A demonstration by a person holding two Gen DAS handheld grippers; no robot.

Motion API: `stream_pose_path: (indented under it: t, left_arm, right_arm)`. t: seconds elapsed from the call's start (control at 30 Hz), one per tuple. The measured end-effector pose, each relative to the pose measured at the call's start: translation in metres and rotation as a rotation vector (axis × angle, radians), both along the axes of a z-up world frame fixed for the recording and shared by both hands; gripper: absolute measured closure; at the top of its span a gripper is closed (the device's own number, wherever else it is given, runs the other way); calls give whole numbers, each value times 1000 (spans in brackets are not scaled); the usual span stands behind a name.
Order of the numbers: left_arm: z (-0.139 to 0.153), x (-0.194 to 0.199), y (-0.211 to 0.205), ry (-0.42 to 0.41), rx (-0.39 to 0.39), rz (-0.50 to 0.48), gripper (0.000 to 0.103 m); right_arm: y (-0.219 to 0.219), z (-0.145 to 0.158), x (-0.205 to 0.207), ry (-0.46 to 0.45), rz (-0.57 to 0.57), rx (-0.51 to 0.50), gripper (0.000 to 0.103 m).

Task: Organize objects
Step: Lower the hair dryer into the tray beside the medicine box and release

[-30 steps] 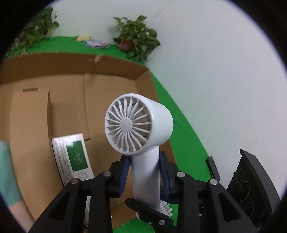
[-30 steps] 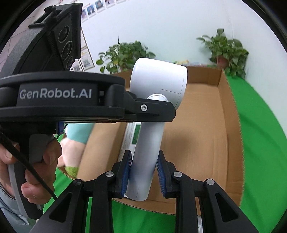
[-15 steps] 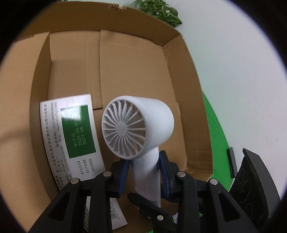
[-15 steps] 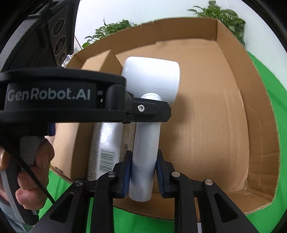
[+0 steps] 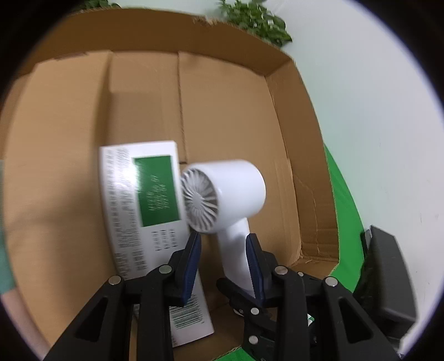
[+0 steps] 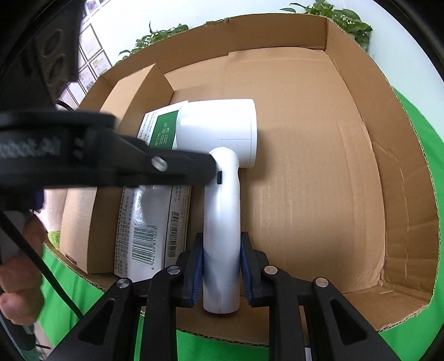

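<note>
A white handheld fan [image 6: 222,172] is low inside the open cardboard box [image 6: 319,155], its round head next to a white packet with a green label [image 6: 155,219]. My right gripper [image 6: 222,263] is shut on the fan's handle. In the left wrist view the fan [image 5: 227,194] leans beside the packet [image 5: 144,205]. My left gripper [image 5: 223,261] is open around the handle, its right pad at the handle and its left pad apart from it.
The box stands on a green table cover [image 6: 421,155]. A folded cardboard flap [image 6: 133,94] rises inside the box at the left. Potted plants [image 5: 255,22] and a white wall lie behind. A hand [image 6: 16,280] holds the left gripper's handle.
Both grippers have carried the fan down into the box, beside the packet. My left gripper's jaws have opened off the handle. My right gripper keeps its hold.
</note>
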State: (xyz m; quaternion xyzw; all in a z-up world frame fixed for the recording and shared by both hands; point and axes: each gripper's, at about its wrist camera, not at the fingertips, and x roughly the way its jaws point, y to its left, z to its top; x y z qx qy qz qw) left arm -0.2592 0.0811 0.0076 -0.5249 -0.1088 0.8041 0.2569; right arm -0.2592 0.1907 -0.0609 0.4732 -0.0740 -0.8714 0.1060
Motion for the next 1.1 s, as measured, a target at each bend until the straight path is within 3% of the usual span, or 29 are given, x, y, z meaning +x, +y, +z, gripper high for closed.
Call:
stream_pose_path:
  t: [0.27, 0.57, 0.67, 0.73, 0.8, 0.87, 0.97, 1.1]
  left_arm:
    - [16, 22, -27, 43, 19, 48, 71]
    - [16, 35, -52, 92, -25, 97, 71]
    - [22, 43, -51, 161, -47, 100, 71]
    - [31, 55, -51, 226, -85, 127, 69]
    - [42, 74, -51, 322, -125, 163, 52]
    - [52, 93, -50, 431, -156, 216, 22]
    - [64, 122, -48, 584, -194, 282, 20]
    - [70, 149, -43, 644, -284, 302, 20]
  right_arm:
    - [-7, -6, -18, -21, -22, 85, 80]
    - [-23, 5, -4, -21, -31, 77, 74]
    - [-20, 14, -4, 15, -32, 62, 58]
    - [-16, 26, 7, 64, -31, 49, 25]
    - [-13, 40, 22, 110, -23, 47, 1]
    - [-14, 55, 46, 172, -11, 82, 1]
    - [-6, 56, 84, 226, 3, 127, 0]
    - [7, 86, 127, 263, -9, 115, 0]
